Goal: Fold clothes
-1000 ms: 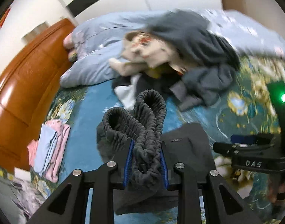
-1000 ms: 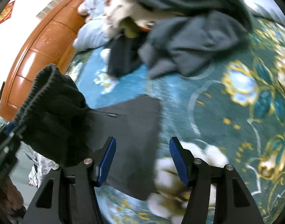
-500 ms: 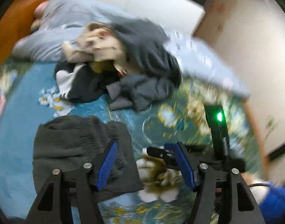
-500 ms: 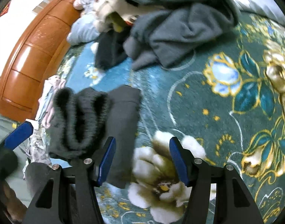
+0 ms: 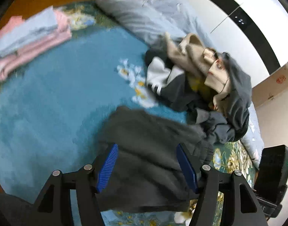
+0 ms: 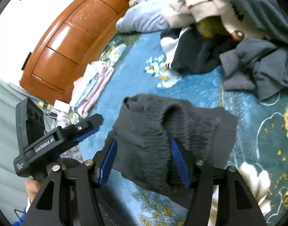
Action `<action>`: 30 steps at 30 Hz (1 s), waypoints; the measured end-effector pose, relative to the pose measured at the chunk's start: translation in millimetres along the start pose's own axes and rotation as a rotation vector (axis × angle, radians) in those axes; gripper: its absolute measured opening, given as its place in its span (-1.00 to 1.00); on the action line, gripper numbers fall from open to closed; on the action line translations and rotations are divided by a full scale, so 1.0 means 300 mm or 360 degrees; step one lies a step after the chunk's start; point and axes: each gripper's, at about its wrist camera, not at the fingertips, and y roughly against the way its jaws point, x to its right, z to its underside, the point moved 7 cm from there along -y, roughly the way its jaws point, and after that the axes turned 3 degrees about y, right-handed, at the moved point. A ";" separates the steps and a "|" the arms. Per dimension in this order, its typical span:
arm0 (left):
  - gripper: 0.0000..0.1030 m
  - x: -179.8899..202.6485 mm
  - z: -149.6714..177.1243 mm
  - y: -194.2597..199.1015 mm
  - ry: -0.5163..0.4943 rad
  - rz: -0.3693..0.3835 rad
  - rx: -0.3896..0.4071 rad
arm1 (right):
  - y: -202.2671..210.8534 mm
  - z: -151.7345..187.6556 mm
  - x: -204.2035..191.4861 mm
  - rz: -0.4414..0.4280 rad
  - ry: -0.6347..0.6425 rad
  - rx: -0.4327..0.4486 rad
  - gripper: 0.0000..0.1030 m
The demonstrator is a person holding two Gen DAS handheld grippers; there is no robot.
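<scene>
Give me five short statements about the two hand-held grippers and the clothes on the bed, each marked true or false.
1. Both hand-held grippers, left and right, are open. True.
2. The dark grey garment hangs in the air. False: it lies on the blue floral bedspread.
3. A pink and pale blue folded stack sits near the wooden headboard. True.
4. The unfolded pile is gone. False: it lies beyond the garment.
5. The left hand-held gripper clamps a waistband. False: it grips nothing.

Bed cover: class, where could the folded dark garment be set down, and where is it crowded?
Free: the blue patch between the pink-and-blue stack and dark garment. Crowded: the unfolded pile toward the pillow.
</scene>
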 end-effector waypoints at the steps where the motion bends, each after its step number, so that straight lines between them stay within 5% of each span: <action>1: 0.33 -0.013 0.012 -0.013 0.0006 -0.0007 -0.0022 | -0.013 0.013 -0.006 0.0020 0.0009 -0.0015 0.18; 5: 0.32 -0.059 0.031 -0.026 0.0034 0.0025 -0.0052 | -0.050 0.031 -0.018 0.0038 0.0044 -0.0045 0.09; 11: 0.33 -0.165 0.032 -0.028 0.0386 0.0262 -0.0062 | -0.067 -0.014 0.067 0.0175 -0.0184 0.0020 0.00; 15: 0.33 -0.154 0.039 -0.067 0.0340 0.0227 -0.0116 | -0.042 -0.068 0.036 0.0253 -0.0059 0.0063 0.00; 21: 0.33 -0.159 0.045 -0.087 0.0303 0.0212 -0.0140 | -0.108 -0.029 0.009 0.0167 -0.0123 -0.0031 -0.01; 22: 0.33 -0.167 0.044 -0.085 0.0333 0.0240 -0.0137 | -0.102 -0.022 0.008 0.0156 -0.0133 -0.0009 -0.14; 23: 0.33 -0.174 0.043 -0.082 0.0363 0.0268 -0.0135 | -0.097 -0.017 0.021 0.0177 -0.0164 -0.0001 -0.49; 26: 0.32 -0.171 0.041 -0.060 0.0393 0.0383 -0.0112 | -0.067 -0.020 0.038 0.0169 -0.0254 0.0036 -0.84; 30: 0.36 -0.097 0.035 0.002 0.0301 0.0697 -0.0068 | 0.110 -0.082 -0.024 0.0030 -0.0248 0.0210 -0.86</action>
